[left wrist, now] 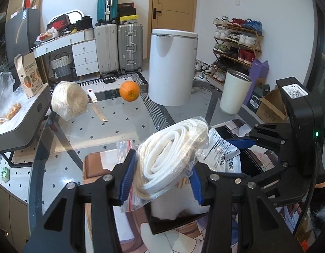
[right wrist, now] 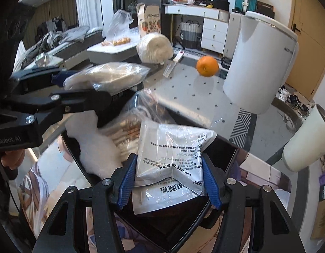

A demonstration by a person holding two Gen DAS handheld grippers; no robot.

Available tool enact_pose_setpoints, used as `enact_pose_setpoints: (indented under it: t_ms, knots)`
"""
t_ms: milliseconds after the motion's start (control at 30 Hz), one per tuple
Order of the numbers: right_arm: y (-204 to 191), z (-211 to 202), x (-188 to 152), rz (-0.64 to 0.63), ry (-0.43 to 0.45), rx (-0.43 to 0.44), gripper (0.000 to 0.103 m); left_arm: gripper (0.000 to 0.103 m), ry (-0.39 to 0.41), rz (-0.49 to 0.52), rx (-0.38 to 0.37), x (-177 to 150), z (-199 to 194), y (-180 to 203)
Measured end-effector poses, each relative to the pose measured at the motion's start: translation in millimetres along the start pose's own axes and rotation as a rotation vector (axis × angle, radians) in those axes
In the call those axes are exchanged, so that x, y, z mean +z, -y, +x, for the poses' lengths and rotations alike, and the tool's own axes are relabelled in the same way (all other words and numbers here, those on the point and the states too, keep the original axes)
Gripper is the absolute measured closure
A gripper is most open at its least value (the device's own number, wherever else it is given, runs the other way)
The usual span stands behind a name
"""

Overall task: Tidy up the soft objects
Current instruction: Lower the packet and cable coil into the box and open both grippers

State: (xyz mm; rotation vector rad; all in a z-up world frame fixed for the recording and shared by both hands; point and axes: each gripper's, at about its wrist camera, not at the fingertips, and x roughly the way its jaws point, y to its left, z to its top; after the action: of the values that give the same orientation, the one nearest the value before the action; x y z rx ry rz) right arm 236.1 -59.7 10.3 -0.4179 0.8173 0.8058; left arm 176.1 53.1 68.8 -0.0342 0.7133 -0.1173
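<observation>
The bag of coiled white cord [left wrist: 173, 158] is clamped between the blue pads of the left gripper [left wrist: 160, 181] and hangs directly above the black box [left wrist: 173, 221], which serves here as the landmark. Above that same box, on its far side as the right wrist view shows it, the right gripper [right wrist: 168, 181] is closed on a silver printed pouch [right wrist: 173, 147], both pads pressing its lower edges. The step in hand looks like lowering both soft packages into the box; to do it well, each should probably go down in turn, so the two grippers, now near each other over the opening, do not collide, and the loose plastic of the cord bag should clear the box rim before the pads let go. Inside the box lies a white fluffy wad [right wrist: 95, 147] with another clear bag [right wrist: 128, 130] of pale, stick-like contents just beside it; how much room remains I cannot tell. Well beyond the box on the glass table [left wrist: 124, 126] sit a wrapped bundle of pale string [left wrist: 68, 100], an orange [left wrist: 129, 91] and a white cup [left wrist: 234, 92], all outside any container.
</observation>
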Motion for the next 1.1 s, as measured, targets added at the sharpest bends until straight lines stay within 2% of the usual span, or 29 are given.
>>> enact_pose_setpoints:
  t_ms: [133,200,267,333,733,833,933,1000,1067,1100]
  knots:
    - [-0.5,-0.1,-2.1,-0.004,-0.002,0.010,0.043,0.057,-0.016,0.024,-0.010,0.4,6.8,8.0]
    - [-0.2,-4.8,-3.2,-0.010,0.006,0.012,0.038,0.057,-0.020,0.036,-0.017,0.3,8.3,10.2]
    - [0.4,-14.5,-5.9,-0.012,0.027,0.019,0.027,0.057,-0.029,0.050,-0.026,-0.1,10.4,12.4]
    - [1.5,-24.2,-8.4,-0.010,0.054,0.009,0.021,0.057,-0.036,0.066,-0.025,-1.5,13.1,16.0]
    - [8.6,-42.8,-24.6,0.030,0.068,-0.029,0.020,0.059,-0.069,0.128,0.012,-11.1,32.3,20.2]
    - [8.6,-44.6,-24.1,0.033,0.072,-0.033,0.020,0.059,-0.060,0.112,0.002,-10.6,30.2,18.3]
    - [8.4,-48.2,-25.3,0.034,0.078,-0.039,0.020,0.055,-0.043,0.095,-0.016,-9.3,21.8,13.8]
    - [8.9,-50.1,-25.2,0.034,0.084,-0.040,0.020,0.048,-0.035,0.082,-0.035,-8.0,15.4,10.9]
    - [9.4,-51.4,-26.2,0.037,0.089,-0.043,0.020,0.037,-0.025,0.066,-0.046,-7.0,10.9,9.8]
    - [9.4,-51.9,-26.6,0.039,0.090,-0.043,0.020,0.037,-0.021,0.056,-0.051,-6.5,8.2,8.9]
